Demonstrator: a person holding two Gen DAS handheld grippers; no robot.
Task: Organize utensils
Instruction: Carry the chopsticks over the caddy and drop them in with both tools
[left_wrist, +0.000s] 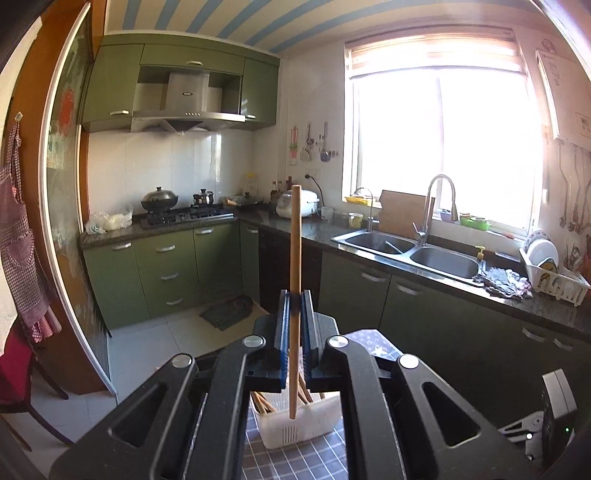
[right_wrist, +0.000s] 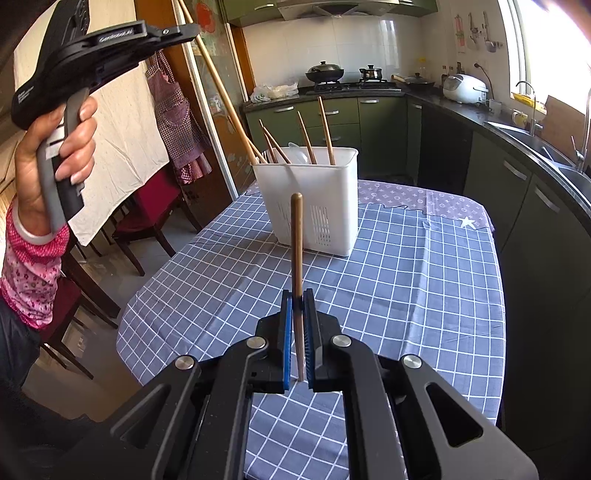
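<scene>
A white slotted utensil basket (right_wrist: 317, 206) stands on the checked tablecloth (right_wrist: 406, 288) and holds several wooden chopsticks (right_wrist: 327, 127). My left gripper (left_wrist: 294, 299) is shut on a long wooden chopstick (left_wrist: 295, 236), held upright high above the basket (left_wrist: 299, 424). In the right wrist view the left gripper (right_wrist: 184, 31) is raised at upper left, its chopstick (right_wrist: 221, 92) slanting down toward the basket's left side. My right gripper (right_wrist: 297, 299) is shut on another wooden chopstick (right_wrist: 296, 240), held upright over the table in front of the basket.
Green kitchen cabinets, a stove with pots (left_wrist: 173, 210) and a double sink (left_wrist: 413, 251) line the far walls. A dish rack (left_wrist: 554, 280) stands by the sink. Dark red chairs (right_wrist: 147, 218) stand left of the table.
</scene>
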